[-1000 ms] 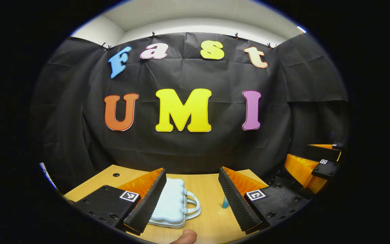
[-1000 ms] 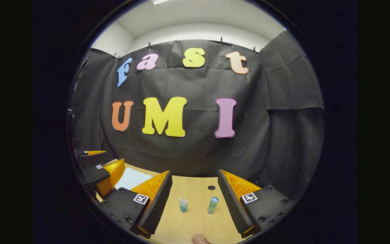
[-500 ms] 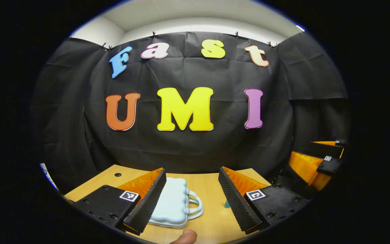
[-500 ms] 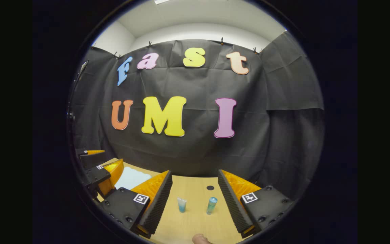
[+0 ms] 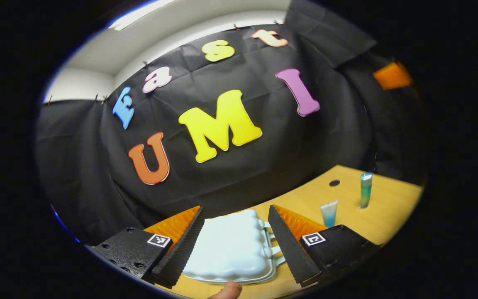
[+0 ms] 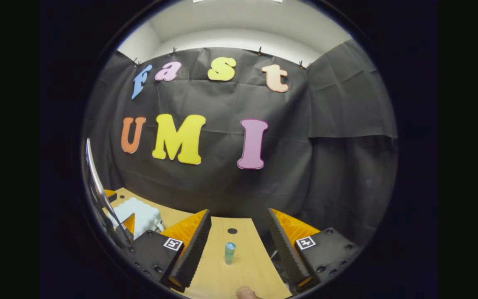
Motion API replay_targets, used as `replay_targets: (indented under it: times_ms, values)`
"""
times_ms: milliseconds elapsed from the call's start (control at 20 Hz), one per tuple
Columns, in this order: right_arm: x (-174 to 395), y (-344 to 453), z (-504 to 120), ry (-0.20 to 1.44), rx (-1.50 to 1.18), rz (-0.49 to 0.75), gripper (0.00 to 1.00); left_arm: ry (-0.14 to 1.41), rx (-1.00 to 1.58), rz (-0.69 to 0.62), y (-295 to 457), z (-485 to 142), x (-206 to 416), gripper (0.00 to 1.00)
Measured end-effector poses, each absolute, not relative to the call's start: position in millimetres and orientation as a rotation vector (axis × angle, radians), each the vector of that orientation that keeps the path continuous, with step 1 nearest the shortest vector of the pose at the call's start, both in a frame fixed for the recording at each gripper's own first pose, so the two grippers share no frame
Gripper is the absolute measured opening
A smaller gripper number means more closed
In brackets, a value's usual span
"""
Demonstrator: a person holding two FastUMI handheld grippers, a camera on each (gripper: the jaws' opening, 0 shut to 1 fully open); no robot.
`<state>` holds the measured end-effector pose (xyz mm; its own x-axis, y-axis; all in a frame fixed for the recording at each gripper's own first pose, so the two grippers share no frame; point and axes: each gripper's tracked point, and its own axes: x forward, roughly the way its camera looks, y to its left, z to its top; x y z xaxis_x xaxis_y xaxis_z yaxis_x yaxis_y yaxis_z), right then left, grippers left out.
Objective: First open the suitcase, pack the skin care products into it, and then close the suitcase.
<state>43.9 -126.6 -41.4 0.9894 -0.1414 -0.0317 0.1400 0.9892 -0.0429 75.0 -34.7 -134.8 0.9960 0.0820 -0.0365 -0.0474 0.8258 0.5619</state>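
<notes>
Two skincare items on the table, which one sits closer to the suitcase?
The short squeeze tube, standing cap-down; the taller blue-green bottle stands beyond it, farther from the pale blue suitcase.

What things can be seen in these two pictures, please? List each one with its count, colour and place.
Small pale blue plastic suitcase: one, closed, lying flat on the table, between the left tongs' fingers in the left gripper view.
Short white tube with a blue base: one, upright on the table, beside the bottle.
Tall blue-green bottle: one, upright, ahead of the right tongs in the right gripper view.
Light wooden table: one, with a dark round hole.
Black cloth wall: behind the table.
Left tongs: open.
Right tongs: open.
Fingertip: at the bottom edge.
</notes>
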Motion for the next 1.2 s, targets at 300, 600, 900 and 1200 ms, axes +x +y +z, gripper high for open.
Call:
replay_targets:
  times_ms: [300,600,900,1200]
  values:
    - [62,-173,-76,0.104,0.003,-0.151,0.80,0.171,1.039,0.022,-54,-227,98,0.98]
    - [80,-214,-122,0.185,0.025,-0.124,0.80,0.344,1.314,0.050,-33,-279,124,0.97]
    - [93,-238,-151,0.238,0.046,-0.089,0.80,0.446,1.429,-0.005,-32,-306,144,0.67]
    - [98,-238,-159,0.252,0.052,-0.067,0.80,0.483,1.526,0.000,-29,-305,152,0.32]
